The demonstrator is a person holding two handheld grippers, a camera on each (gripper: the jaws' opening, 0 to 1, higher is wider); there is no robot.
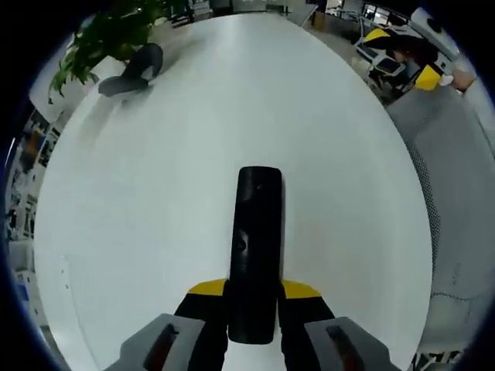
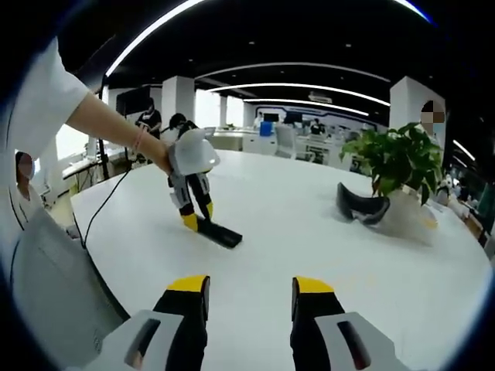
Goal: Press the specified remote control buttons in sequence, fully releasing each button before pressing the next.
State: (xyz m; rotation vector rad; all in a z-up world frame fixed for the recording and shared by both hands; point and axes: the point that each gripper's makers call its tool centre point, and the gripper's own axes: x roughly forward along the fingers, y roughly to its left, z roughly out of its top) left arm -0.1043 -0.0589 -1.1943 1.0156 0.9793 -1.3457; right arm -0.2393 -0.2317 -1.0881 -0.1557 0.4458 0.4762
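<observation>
Holding remote (image 1: 256, 255) flat on table (image 1: 155, 193), left gripper (image 1: 254, 297) has jaws closed on its near end; buttons too dim to read.

Right gripper view: right gripper (image 2: 250, 290) hovers with jaws parted, empty, well apart from remote (image 2: 219, 233). Step likely pre-press: remote steadied. Next move calls for right gripper reaching in, one tip onto first button.

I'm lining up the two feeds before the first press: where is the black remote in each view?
Left gripper view: remote at bottom centre, held between the left tongs.
Right gripper view: remote left of centre on the white table, gripped at one end by the left tongs.
Shared landmark: the potted plant.
</observation>
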